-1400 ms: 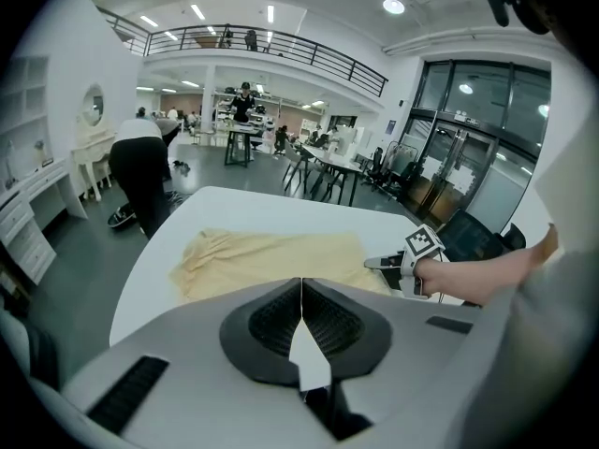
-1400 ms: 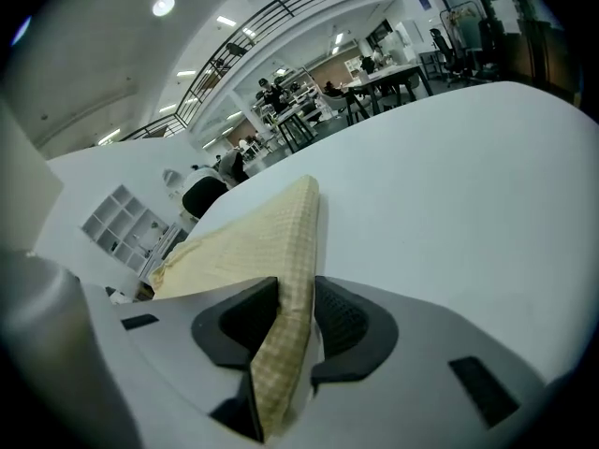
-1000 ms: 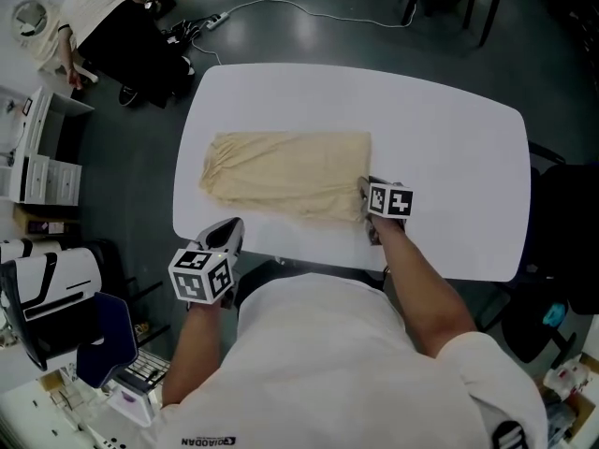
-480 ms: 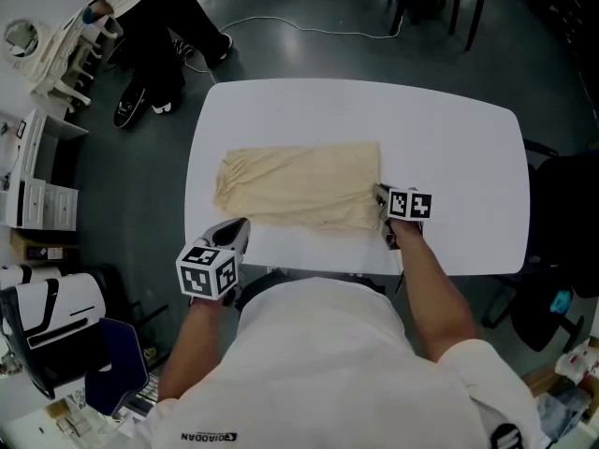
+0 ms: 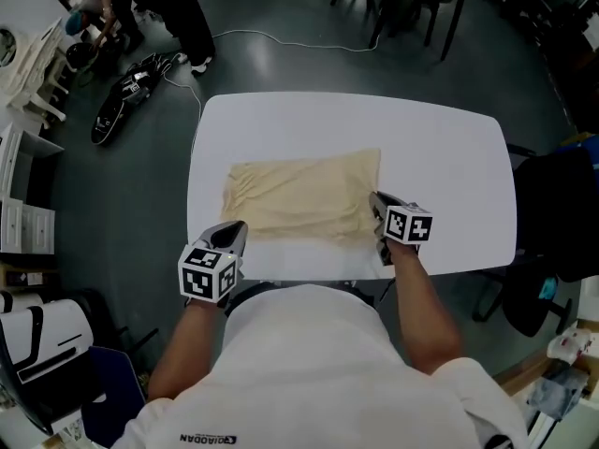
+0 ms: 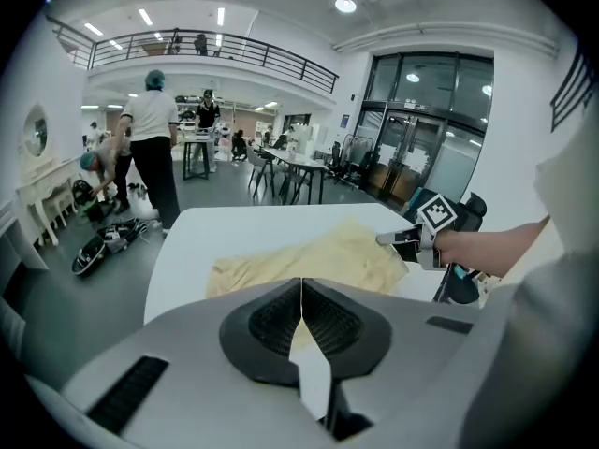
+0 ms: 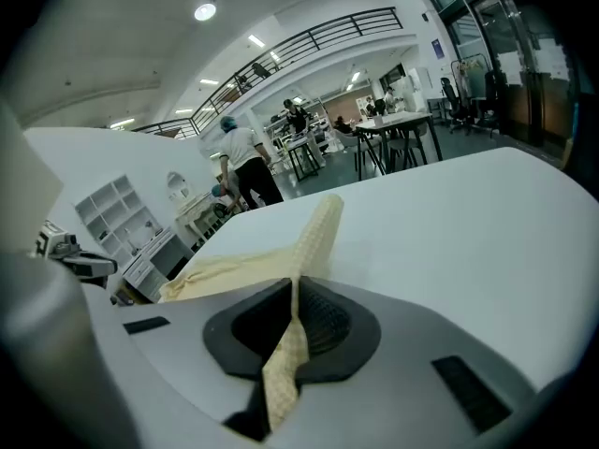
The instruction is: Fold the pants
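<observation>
The left claw (image 5: 234, 230), jaws together on nothing, waits at the table's (image 5: 449, 157) near edge, with the pants (image 5: 299, 195) flat just ahead of it. The right claw (image 5: 376, 201) pinches their near corner (lifted clear), probably to carry it over for a fold.

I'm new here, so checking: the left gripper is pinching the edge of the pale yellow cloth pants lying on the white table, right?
No, it is the right gripper that pinches the edge of the pale yellow cloth pants lying on the white table; the right gripper view shows cloth clamped in its jaws.
</observation>
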Motion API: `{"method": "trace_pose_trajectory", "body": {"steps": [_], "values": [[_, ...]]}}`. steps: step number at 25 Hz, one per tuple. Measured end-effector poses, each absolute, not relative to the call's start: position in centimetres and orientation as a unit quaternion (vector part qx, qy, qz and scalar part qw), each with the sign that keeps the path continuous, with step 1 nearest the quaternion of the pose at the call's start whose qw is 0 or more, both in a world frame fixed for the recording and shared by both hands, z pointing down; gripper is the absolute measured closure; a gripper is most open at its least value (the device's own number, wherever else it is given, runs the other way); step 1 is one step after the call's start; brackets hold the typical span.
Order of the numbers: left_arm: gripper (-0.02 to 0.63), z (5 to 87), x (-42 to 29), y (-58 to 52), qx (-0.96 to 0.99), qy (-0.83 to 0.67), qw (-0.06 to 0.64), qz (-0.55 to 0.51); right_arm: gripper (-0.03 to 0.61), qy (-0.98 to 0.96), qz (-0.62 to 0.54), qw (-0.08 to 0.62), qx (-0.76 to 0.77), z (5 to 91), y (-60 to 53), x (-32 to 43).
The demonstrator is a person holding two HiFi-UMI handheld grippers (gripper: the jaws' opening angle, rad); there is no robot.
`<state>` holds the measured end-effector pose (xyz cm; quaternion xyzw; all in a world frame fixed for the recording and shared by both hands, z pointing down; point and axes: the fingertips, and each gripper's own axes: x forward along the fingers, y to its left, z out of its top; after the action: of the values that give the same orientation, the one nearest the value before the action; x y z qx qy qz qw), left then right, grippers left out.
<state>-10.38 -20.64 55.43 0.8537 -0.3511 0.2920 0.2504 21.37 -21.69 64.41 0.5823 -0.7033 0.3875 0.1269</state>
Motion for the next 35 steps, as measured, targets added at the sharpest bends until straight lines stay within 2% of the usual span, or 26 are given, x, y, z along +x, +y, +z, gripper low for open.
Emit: {"method": "trace_pose_trajectory", "body": {"steps": [20, 29, 35], "values": [[0.586, 54.8, -23.0, -23.0, 0.872, -0.327, 0.285, 0.226, 0.541, -0.74, 0.382, -0.002, 0.553, 51.9, -27.8, -0.4], [0.586, 54.4, -26.5, -22.9, 0.87, -0.345, 0.291, 0.2, 0.541, -0.761, 0.39, 0.03, 0.517, 52.4, -29.6, -8.9], [0.586, 55.2, -29.5, -22.5, 0.858, -0.369, 0.3, 0.193, 0.541, -0.758, 0.412, 0.08, 0.499, 57.3, -30.9, -14.5]]}}
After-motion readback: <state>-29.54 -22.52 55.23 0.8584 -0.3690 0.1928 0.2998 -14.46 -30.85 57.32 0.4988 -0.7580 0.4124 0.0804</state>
